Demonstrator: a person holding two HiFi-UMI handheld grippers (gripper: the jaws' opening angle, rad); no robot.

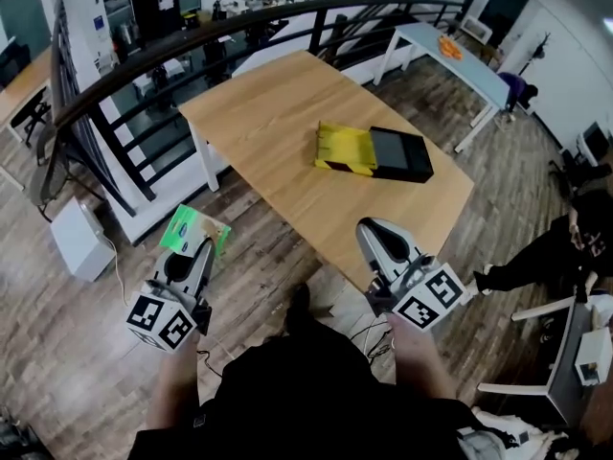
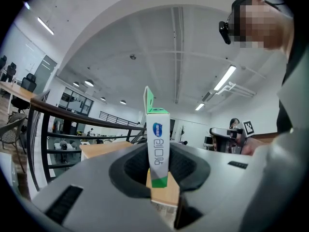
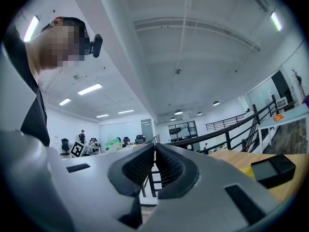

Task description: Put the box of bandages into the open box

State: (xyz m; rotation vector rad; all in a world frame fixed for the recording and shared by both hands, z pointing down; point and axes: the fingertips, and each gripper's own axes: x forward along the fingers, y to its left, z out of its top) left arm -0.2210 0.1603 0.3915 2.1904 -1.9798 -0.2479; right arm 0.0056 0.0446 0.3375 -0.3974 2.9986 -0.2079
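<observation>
One box of bandages (image 1: pixel 195 229), one open box (image 1: pixel 400 154), two grippers. The left gripper (image 1: pixel 196 249) is clamped on the green-and-white box of bandages, out past the table (image 1: pixel 278 113) over the floor (image 1: pixel 77 353), and the right gripper (image 1: pixel 376 230) is pinched together on nothing. The open box sits on the table with its yellow flap (image 1: pixel 345 148) folded out and just dark grey inside, and only the left gripper view shows the blue logo on the narrow face of the box of bandages.
</observation>
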